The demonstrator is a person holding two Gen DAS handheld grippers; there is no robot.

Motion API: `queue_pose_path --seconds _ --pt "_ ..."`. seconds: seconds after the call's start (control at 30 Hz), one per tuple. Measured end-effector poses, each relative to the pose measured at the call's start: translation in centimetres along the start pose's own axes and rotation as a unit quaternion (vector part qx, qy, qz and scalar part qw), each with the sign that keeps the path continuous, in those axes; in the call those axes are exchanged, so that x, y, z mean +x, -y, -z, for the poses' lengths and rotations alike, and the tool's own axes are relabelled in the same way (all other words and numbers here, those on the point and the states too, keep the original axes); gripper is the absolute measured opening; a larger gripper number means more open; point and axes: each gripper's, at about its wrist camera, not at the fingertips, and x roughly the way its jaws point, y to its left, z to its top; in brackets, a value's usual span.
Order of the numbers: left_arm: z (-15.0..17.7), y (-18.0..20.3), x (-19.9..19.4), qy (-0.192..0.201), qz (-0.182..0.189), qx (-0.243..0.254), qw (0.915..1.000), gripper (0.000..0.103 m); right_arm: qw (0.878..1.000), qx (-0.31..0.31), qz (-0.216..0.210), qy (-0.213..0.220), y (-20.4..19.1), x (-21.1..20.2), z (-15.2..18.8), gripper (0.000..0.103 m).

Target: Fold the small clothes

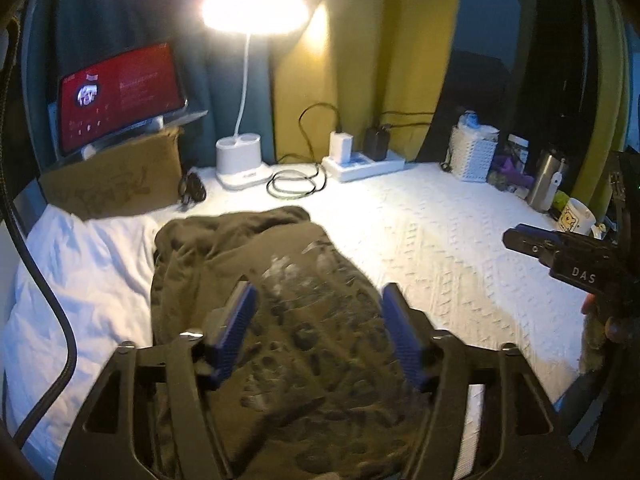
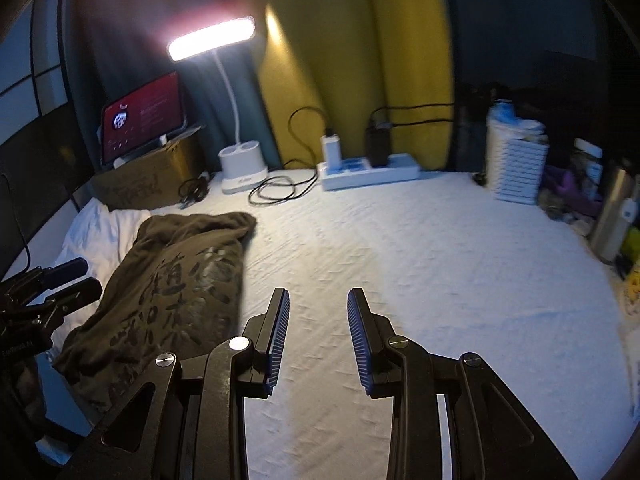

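Hovering over the olive garment [image 1: 256, 280], the left gripper [image 1: 316, 304] is seen with its blue-padded jaws spread wide, nothing pinched between them. The right gripper [image 2: 318, 320] is held above bare white bedding [image 2: 420, 280], its jaws parted and empty. The garment, printed with dark characters, is laid crumpled on the bedding, beside a white cloth [image 1: 80, 280]. Further back, a lit desk lamp [image 1: 244, 80], a tablet [image 1: 120, 92] and a power strip [image 1: 364, 164] are seen.
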Motion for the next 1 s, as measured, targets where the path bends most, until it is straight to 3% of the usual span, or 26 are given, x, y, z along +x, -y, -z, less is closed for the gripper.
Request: queue_pose_path --seconds 0.03,0.13,0.5,0.63,0.8,1.0 --pt "0.0 0.4 -0.2 0.007 -0.005 0.002 1.0000 0.083 1.000 0.001 0.003 0.003 0.3 -0.4 0.0 0.035" --pt "-0.3 1.5 -1.2 0.028 -0.013 0.007 0.9995 0.084 1.000 0.002 0.013 0.023 1.4 -2.6 0.0 0.065" --pt "-2.3 4.3 -5.4 0.082 -0.021 -0.005 0.9964 0.084 0.995 -0.010 0.047 0.085 3.0 -10.1 -1.5 0.071" --pt "-3.3 5.5 -6.9 0.090 -0.013 0.005 0.9959 0.084 0.992 -0.014 0.052 0.113 3.1 -12.8 -2.0 0.086" --pt "-4.1 7.1 -9.2 0.121 -0.020 0.018 0.9923 0.085 0.987 -0.012 0.057 0.147 3.4 -16.6 -2.7 0.088" --pt "-5.1 8.3 -12.1 0.163 -0.031 0.027 0.9857 0.095 0.983 -0.011 0.062 0.171 3.2 -20.3 -3.2 0.093"
